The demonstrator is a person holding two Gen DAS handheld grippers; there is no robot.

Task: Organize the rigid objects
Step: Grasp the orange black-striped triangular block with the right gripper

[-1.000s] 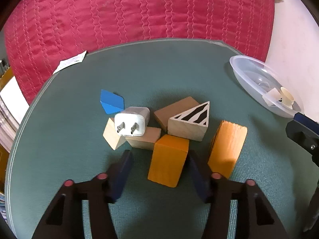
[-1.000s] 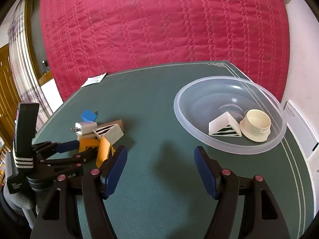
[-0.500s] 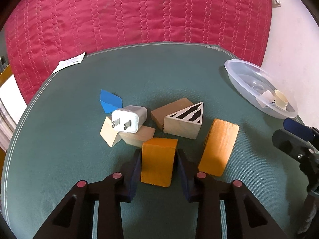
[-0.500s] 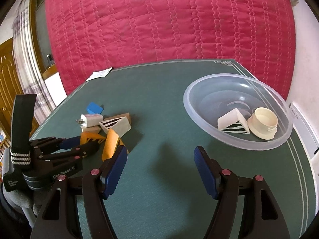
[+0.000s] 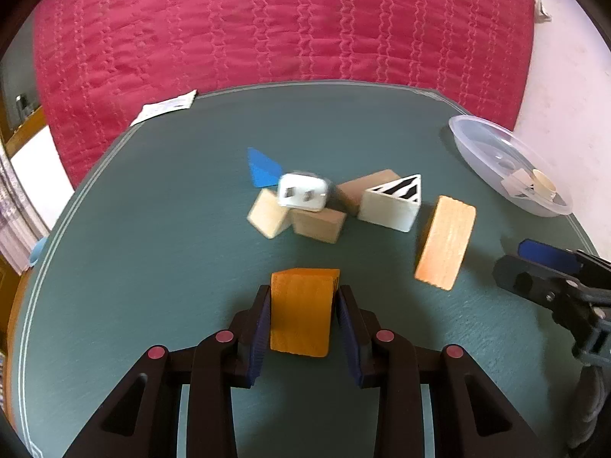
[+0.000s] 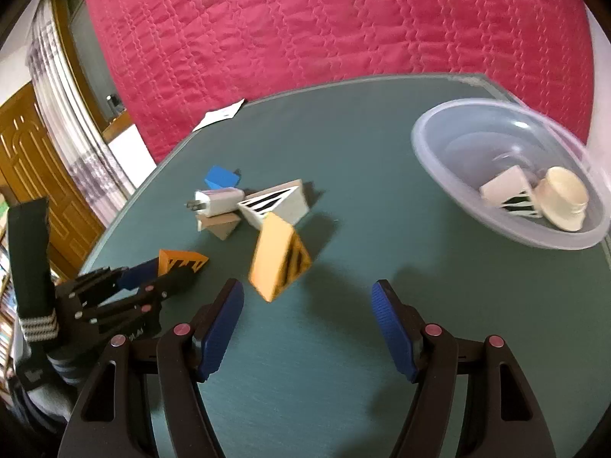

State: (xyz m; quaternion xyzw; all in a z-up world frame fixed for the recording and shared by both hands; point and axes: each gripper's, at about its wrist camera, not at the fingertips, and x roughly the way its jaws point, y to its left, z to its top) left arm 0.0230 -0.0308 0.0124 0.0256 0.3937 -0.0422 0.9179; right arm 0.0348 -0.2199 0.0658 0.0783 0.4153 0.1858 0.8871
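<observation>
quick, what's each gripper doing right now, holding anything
left gripper: jaws have just closed on the orange wedge block, holding it.
right gripper: open, holding nothing, above bare table.

Nothing here reads clearly to me. My left gripper [image 6: 179, 267], left of my right jaws, carries pale lettering too blurred to make out; the paper slip [image 5: 166, 108] on the desk's [image 5: 152, 267] far edge shows illegible print.

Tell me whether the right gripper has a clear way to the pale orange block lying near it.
Probably yes: the right gripper is open and empty, and the pale orange block lies just ahead on bare table, nothing between.
</observation>
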